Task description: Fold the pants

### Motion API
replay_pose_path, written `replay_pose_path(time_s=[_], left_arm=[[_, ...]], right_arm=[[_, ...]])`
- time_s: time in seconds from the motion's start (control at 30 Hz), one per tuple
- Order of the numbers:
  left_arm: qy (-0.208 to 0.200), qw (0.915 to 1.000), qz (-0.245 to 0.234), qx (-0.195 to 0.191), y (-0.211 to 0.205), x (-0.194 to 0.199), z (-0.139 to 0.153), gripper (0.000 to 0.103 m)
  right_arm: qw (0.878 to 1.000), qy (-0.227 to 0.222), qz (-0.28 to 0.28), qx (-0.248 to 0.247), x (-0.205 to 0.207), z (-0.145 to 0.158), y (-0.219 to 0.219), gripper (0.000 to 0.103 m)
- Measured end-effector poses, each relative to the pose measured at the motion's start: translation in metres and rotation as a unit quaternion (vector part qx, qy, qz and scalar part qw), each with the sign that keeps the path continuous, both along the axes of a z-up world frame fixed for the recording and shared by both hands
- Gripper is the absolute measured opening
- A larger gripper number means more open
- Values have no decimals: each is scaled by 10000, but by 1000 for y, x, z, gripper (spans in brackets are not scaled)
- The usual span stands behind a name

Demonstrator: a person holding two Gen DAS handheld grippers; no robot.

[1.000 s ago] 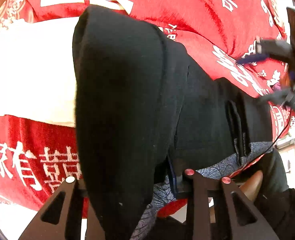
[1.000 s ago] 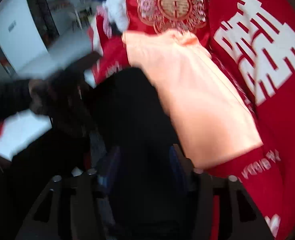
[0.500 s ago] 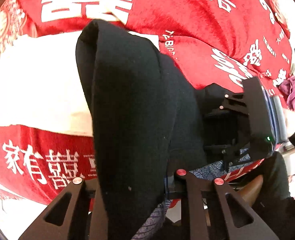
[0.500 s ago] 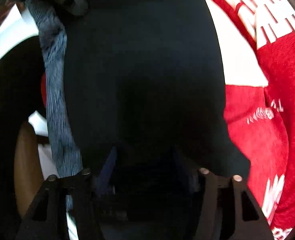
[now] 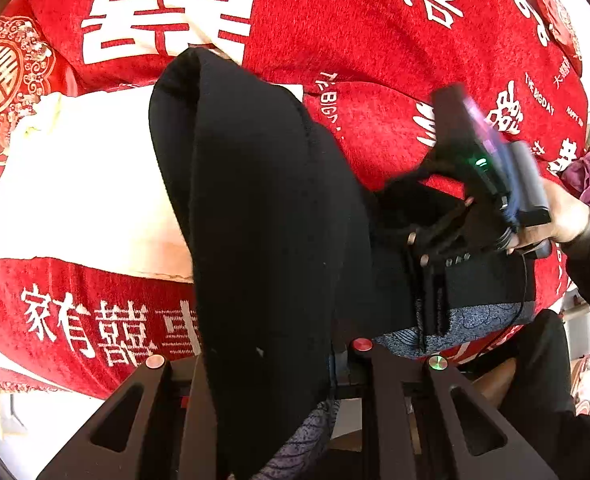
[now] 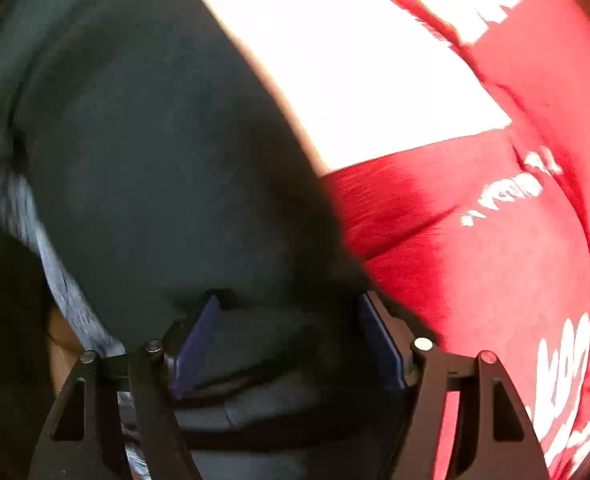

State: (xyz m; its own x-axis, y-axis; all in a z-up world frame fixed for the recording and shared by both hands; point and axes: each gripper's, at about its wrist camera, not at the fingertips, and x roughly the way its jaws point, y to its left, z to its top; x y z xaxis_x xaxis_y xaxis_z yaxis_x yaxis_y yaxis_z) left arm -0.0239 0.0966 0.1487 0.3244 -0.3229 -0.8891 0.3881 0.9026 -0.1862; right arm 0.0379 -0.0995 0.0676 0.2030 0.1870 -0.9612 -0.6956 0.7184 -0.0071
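A red bedspread [image 5: 355, 32] with white characters spreads beyond both grippers, a cream cloth [image 5: 83, 184] lying on it. The black pants [image 5: 263, 220] drape over it; one fold rises into the left gripper [image 5: 267, 364], pinched nearly shut on it, likely to carry that layer over. The right gripper [image 6: 291, 344], its jaws just widened, straddles the waist end without pressing, probably letting go.

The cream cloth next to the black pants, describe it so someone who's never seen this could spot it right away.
Start from the red blanket with big white characters that covers the whole surface. On it lie the black pants, pinched by the left gripper; the cream cloth lies flat beside them, partly tucked under. It is the only pale, plain, unprinted fabric there.
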Motion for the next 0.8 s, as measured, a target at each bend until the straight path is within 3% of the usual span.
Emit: replay_pose_path(time_s=[0.07, 0.13, 0.23, 0.27, 0.3, 0.33, 0.4, 0.47, 0.6, 0.8], left_arm=[[39, 10000, 74, 29, -4, 2, 1, 22], [100, 9998, 173, 9, -3, 4, -1, 22], [110, 9997, 210, -92, -3, 7, 3, 22], [80, 9997, 207, -71, -5, 6, 5, 22], [62, 9998, 193, -36, -7, 4, 7, 22], [55, 9998, 165, -16, -10, 3, 9, 22], [14, 10000, 90, 28, -18, 0, 16, 22], [-102, 9999, -46, 65, -33, -6, 27, 22], [-413, 9981, -443, 119, -74, -20, 53, 22], [-487, 9933, -1028, 216, -148, -41, 67, 21]], right_arm=[[9969, -705, -66, -336, -4, 13, -1, 77], [9912, -1040, -103, -814, -10, 9, 7, 77], [9826, -1133, 676, -1307, -45, -13, 36, 76], [9731, -1489, 952, -1479, -65, -16, 43, 77], [9652, -1769, 1184, -1517, -82, -13, 45, 77], [9732, -1503, 1311, -1150, -93, -5, 43, 77], [9899, -1089, 844, -324, -94, 20, 25, 77], [9924, -1172, 257, 263, -97, 49, -6, 79], [9825, -1486, -846, 741, -119, 87, -81, 84], [9638, -1460, -2023, 944, -174, 95, -166, 85]])
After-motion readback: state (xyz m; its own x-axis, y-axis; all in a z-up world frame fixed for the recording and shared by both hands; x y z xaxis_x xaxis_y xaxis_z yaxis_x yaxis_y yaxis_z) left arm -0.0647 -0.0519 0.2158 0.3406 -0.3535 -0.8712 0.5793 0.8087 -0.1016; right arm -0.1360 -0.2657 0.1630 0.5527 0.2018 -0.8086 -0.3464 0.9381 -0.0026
